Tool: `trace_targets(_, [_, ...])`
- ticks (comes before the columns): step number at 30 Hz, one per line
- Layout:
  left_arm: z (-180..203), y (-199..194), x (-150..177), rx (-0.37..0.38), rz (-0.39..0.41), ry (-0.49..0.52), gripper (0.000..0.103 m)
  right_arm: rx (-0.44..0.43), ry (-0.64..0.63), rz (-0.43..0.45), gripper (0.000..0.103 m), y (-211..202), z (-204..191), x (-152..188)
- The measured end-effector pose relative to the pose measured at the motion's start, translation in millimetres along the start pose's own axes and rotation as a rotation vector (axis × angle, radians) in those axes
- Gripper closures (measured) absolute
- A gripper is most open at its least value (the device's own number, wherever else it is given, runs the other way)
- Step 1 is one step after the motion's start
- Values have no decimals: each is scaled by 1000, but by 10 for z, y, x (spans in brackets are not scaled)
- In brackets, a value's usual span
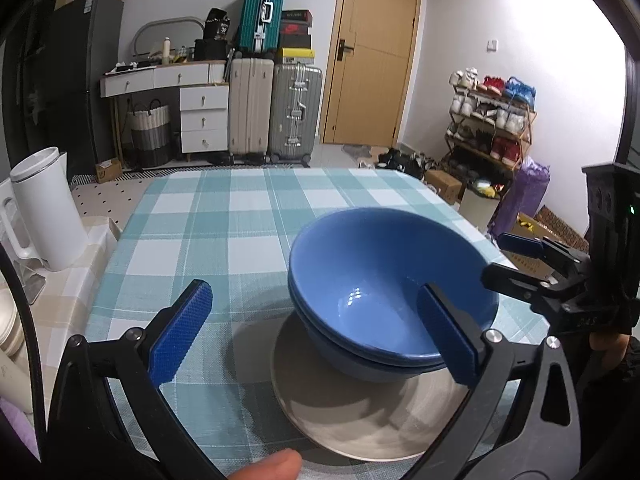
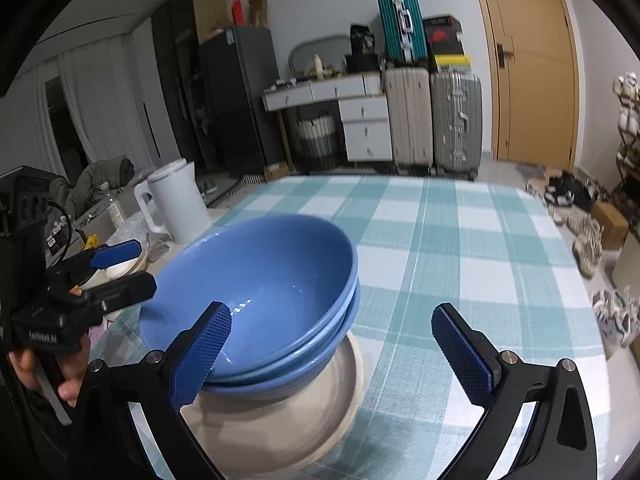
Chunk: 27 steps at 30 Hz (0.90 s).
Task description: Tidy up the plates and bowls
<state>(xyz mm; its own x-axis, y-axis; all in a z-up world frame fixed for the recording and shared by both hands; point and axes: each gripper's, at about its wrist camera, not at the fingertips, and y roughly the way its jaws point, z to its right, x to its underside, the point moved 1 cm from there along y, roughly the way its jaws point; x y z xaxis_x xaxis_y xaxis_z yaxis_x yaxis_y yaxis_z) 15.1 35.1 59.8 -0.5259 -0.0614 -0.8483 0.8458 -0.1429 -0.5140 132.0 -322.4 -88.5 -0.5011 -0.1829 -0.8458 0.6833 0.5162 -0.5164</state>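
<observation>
Two blue bowls sit nested on a cream plate, on a teal checked tablecloth. My left gripper is open and wide; its right pad stands in front of the bowls' near rim without pressing on it. My right gripper is also open, its left pad just before the bowls' near edge. Each gripper shows in the other's view, at the stack's side: the right one, the left one. Neither holds anything.
A white kettle stands on a side table to the left, with cream dishes near it. A thumb shows at the bottom edge. Suitcases and a shoe rack stand beyond the table.
</observation>
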Motion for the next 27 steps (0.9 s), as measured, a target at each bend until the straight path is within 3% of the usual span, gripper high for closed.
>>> trace_targets(9, [-98,-205,247,-11,19,39,1,-38,-97,103,1,-353,-50,173])
trace_targets(14, [-157,-241,438,22,30,29,1,-70,-135,120,1,-441,-93,317])
trace_targets(27, [-190,-223,736,27,96,67,1,-131,-158,131,1,-397,-93,596])
